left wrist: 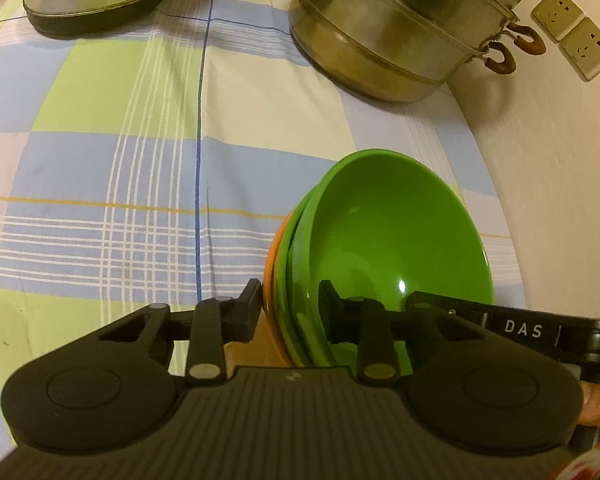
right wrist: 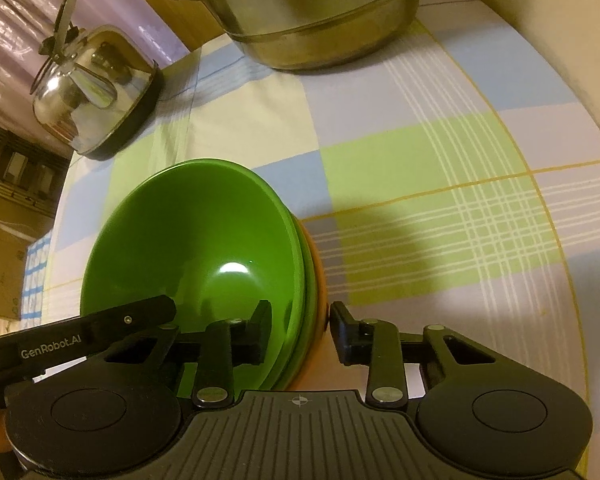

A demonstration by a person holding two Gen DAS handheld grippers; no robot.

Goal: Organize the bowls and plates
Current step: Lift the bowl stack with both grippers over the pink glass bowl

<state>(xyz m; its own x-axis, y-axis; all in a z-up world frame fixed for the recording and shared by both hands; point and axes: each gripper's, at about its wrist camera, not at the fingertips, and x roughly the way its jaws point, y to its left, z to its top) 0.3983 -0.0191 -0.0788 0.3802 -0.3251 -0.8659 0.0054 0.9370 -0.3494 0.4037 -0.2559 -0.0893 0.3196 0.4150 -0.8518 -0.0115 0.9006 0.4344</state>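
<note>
While a nested stack of green bowls (left wrist: 388, 240) over an orange one (left wrist: 274, 264) is seen low in both frames on the checked counter (left wrist: 140, 160), its opposite rims are clasped by left gripper (left wrist: 290, 312) and right gripper (right wrist: 300, 330), so stacking is judged done, placement outstanding.

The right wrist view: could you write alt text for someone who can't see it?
A black gripper straddles the rims of stacked bowls, green nested in orange, one finger inside, one outside. They sit on a checked tablecloth, with a steel pot and shiny kettle behind.
</note>
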